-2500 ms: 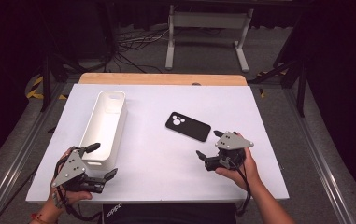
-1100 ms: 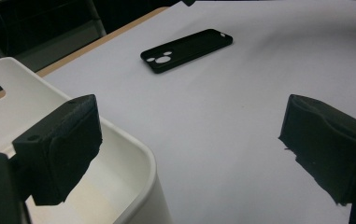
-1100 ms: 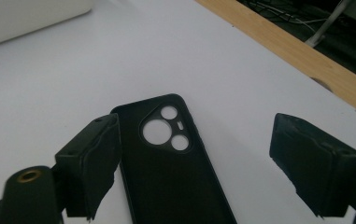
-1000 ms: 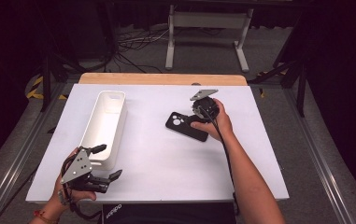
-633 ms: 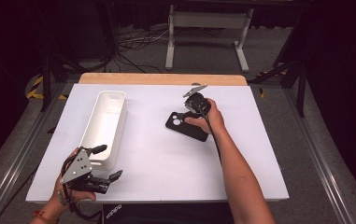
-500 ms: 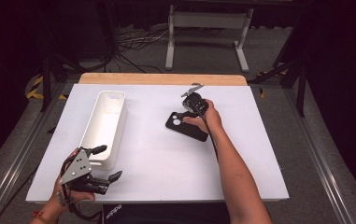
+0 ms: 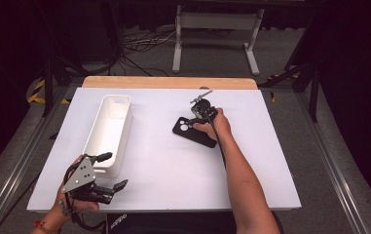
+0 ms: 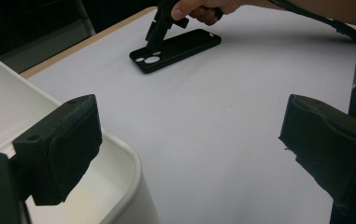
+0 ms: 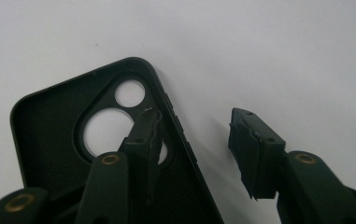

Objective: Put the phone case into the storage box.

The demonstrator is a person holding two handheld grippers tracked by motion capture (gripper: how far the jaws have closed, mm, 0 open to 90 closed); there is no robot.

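Right gripper view: your right gripper [image 9: 194, 140] is standing part-open over the phone case [image 9: 73, 154], its jaws having just been closing, with one jaw inside the case near the camera cut-outs and the other outside, so the case's long side edge is lying between them. The pads are not yet pressing on that edge, as far as can be judged. The case is lying flat on the white table [image 7: 173, 165], open side up, its long axis running away from that claw's tips toward your forearm. Farther off, your left gripper [image 7: 106, 171] is resting released beside the white bin [image 7: 106, 131], well apart from the case. The right hand is nearer; the grip depends on squaring across that edge.
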